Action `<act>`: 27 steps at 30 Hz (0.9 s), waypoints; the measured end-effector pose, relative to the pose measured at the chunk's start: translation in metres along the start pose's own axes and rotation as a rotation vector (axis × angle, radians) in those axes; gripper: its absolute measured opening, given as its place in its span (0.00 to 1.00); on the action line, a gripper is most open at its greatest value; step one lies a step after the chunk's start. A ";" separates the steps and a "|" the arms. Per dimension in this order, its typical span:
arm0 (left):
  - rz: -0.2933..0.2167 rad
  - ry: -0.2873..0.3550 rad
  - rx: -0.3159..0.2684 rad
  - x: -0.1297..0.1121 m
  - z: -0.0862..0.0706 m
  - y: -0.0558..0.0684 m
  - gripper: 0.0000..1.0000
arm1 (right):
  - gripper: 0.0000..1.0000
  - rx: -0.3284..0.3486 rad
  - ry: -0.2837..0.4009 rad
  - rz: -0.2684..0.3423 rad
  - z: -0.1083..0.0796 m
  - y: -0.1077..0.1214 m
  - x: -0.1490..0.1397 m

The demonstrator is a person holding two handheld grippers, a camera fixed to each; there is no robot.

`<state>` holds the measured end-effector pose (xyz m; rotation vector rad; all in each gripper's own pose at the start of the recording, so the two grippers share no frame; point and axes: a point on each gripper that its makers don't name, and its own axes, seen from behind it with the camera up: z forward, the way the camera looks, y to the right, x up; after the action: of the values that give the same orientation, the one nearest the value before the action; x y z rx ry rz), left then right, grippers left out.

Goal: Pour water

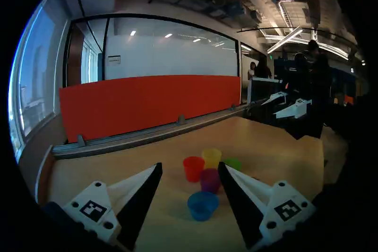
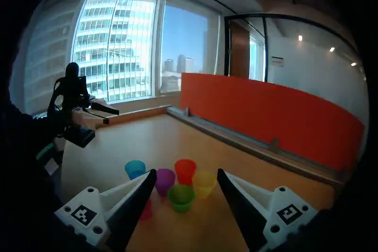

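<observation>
Several small plastic cups stand clustered on a wooden table (image 1: 274,152). In the left gripper view, the blue cup (image 1: 202,204) is nearest, with purple (image 1: 210,179), red (image 1: 193,168), yellow (image 1: 211,157) and green (image 1: 232,163) behind it. My left gripper (image 1: 189,167) hangs open above and short of them, holding nothing. In the right gripper view the green cup (image 2: 180,197) is nearest, then yellow (image 2: 204,183), purple (image 2: 165,180), red (image 2: 184,170) and blue (image 2: 135,168). A pink cup (image 2: 146,209) is half hidden by a finger. My right gripper (image 2: 186,172) is open and empty.
An orange partition (image 1: 151,103) on a metal rail (image 1: 156,131) borders the table's far side. Large windows (image 2: 118,48) stand beyond the table's end. The other gripper (image 1: 290,106) shows far right, and the left one (image 2: 97,110) with a hand at the far left. People stand in the background (image 1: 314,63).
</observation>
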<state>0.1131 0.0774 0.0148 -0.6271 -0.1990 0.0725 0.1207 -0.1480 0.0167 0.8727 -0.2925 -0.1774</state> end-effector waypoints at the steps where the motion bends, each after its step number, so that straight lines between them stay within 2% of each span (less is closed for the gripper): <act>1: 0.004 -0.005 -0.001 -0.003 0.001 0.001 0.87 | 0.99 0.001 -0.005 0.000 0.001 0.000 -0.002; 14: 0.010 -0.064 -0.028 -0.042 0.011 0.013 0.87 | 0.99 -0.001 -0.049 0.001 0.009 0.005 -0.026; 27: 0.033 -0.166 -0.045 -0.095 0.027 0.024 0.87 | 1.00 0.001 -0.067 -0.011 0.012 0.006 -0.034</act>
<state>0.0141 0.1005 0.0069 -0.6697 -0.3519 0.1526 0.0849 -0.1439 0.0230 0.8701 -0.3505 -0.2167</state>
